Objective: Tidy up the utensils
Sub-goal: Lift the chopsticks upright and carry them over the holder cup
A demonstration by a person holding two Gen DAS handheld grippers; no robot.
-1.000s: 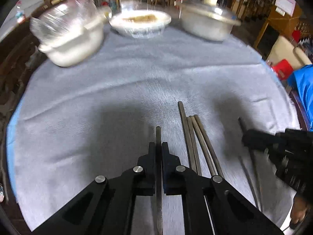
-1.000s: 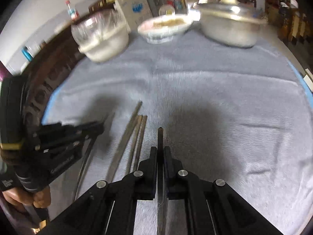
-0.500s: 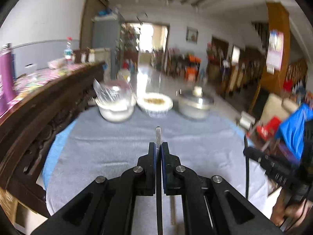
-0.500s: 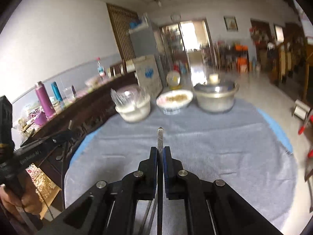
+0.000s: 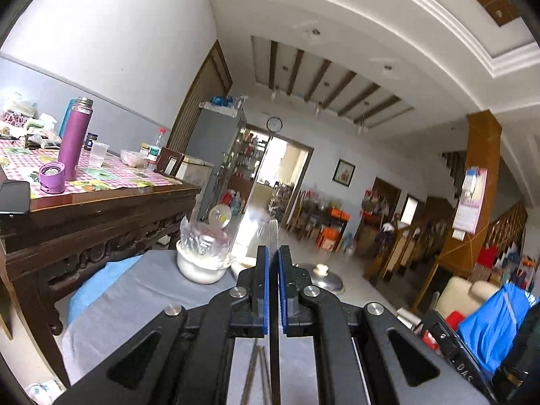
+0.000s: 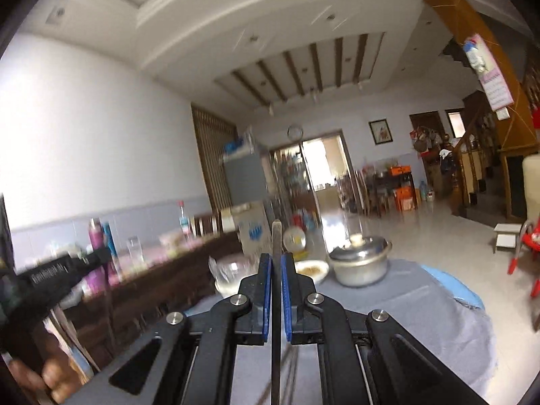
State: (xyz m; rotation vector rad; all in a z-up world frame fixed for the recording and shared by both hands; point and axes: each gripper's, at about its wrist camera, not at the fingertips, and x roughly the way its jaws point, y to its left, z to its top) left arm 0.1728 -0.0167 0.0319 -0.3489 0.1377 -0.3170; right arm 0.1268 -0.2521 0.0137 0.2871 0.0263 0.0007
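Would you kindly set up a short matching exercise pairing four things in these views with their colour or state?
Things:
1. flask
2. pot
3. left gripper
4. tablecloth

Descriptions:
A. grey, spread over the round table
B. purple, upright with its cap off beside it
C. metal, with its lid on
D. shut on a chopstick

Pairs: 1-B, 2-C, 3-D, 4-A
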